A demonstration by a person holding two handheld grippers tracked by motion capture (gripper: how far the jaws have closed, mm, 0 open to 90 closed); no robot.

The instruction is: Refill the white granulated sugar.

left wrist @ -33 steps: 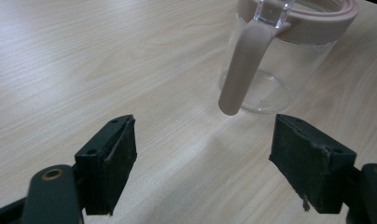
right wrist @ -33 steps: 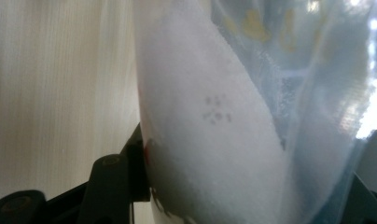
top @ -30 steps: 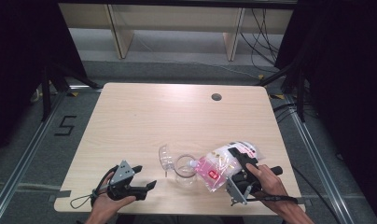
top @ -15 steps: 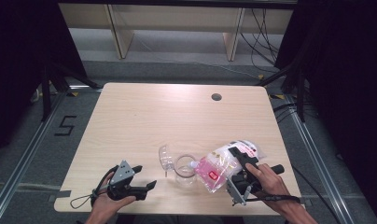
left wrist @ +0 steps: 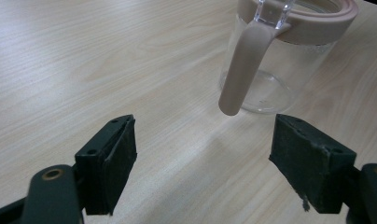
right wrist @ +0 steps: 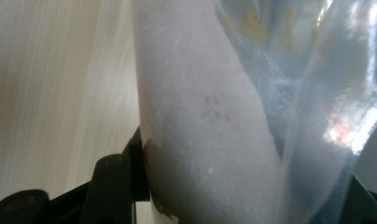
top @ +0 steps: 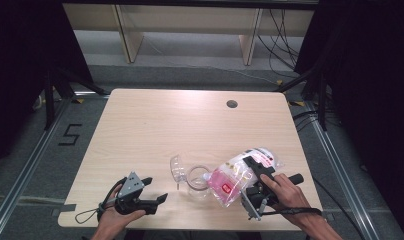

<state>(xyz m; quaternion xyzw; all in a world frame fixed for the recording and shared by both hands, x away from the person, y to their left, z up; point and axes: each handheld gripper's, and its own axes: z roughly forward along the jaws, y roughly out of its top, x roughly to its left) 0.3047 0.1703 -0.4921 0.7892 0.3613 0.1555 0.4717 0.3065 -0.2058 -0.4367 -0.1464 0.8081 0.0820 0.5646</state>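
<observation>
The pale wooden bench (top: 155,130) carries everything, with a small round hole (top: 232,104) near its far edge and the work gathered at the near edge. The biggest thing on it is a clear plastic bag (top: 237,175) of white powder with a pink and red label, lying tilted on the right half of the near side, its lower end pointing toward a glass jar and just beside its mouth. The right gripper (top: 256,172) is clamped across the bag's upper part; in the right gripper view the bag (right wrist: 210,121) bulges between the two black jaws and presses against both, so the jaws stand partway closed on it. The person's right hand (top: 282,192) holds this gripper from the near right corner. Left of the bag stands the clear glass jar (top: 196,177) with a pinkish rim, and its hinged clear lid (top: 177,167) is swung open to the left. In the left gripper view the jar (left wrist: 282,56) stands just ahead and to the right, its pink latch arm (left wrist: 240,70) hanging down the side. The left gripper (top: 157,197) rests near the bench's near left edge, well apart from the jar, its jaws wide apart and holding nothing, with bare wood between them.
</observation>
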